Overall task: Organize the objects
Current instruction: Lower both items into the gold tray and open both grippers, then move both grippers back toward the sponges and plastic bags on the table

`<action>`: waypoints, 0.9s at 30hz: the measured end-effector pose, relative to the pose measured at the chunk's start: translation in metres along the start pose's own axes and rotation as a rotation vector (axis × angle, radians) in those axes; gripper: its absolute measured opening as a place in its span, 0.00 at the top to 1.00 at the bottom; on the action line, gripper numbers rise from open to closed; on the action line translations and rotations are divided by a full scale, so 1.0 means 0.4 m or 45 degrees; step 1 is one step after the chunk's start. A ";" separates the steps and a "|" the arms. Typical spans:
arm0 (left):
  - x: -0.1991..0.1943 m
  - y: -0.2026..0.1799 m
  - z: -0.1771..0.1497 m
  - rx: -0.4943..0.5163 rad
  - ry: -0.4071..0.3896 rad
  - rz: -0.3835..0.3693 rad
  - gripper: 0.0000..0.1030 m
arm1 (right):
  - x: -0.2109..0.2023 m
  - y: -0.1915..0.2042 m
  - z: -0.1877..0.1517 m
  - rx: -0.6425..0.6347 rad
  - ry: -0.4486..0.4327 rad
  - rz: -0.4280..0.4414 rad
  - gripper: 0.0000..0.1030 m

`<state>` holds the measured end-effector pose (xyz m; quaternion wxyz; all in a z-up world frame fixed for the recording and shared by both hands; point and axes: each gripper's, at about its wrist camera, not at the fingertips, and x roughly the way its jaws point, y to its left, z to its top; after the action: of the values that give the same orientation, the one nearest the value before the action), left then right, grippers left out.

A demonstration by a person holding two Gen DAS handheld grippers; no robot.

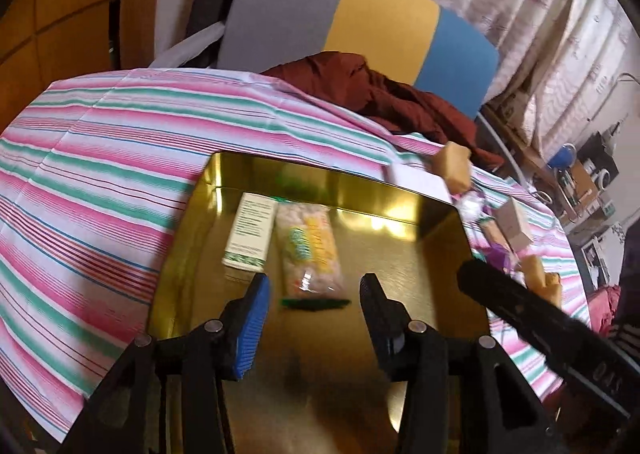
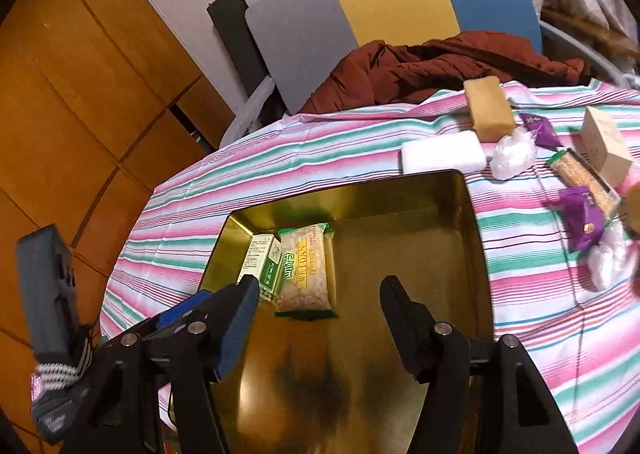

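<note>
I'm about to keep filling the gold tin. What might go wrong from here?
The right gripper and left gripper hover close together over the tin; they may collide. The remaining items crowd one table corner: reaching for the sponge may knock the white block or purple packet.

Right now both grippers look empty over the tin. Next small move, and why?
Probably swing the right gripper toward the white block beside the gold tin. Both grippers' jaws stand open and empty, only the small box and snack pack are in, and the block is the nearest loose item.
</note>
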<state>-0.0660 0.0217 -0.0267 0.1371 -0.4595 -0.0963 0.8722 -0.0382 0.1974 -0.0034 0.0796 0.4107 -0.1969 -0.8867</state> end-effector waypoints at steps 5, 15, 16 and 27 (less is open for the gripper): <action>-0.011 -0.043 -0.030 0.038 0.000 -0.027 0.54 | -0.053 -0.033 -0.007 0.015 -0.075 -0.034 0.38; -0.005 -0.141 -0.087 0.146 0.048 -0.070 0.54 | -0.116 -0.145 -0.018 0.100 -0.118 -0.093 0.38; -0.006 -0.149 -0.091 0.155 0.051 -0.079 0.54 | -0.123 -0.155 -0.020 0.104 -0.125 -0.098 0.38; -0.018 -0.249 -0.114 0.259 0.071 -0.155 0.54 | -0.181 -0.413 0.012 0.251 -0.207 -0.319 0.39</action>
<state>-0.0093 0.1152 -0.0175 0.2383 -0.4607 -0.0313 0.8544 0.0087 0.3711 -0.0187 -0.0882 0.3649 -0.2358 -0.8964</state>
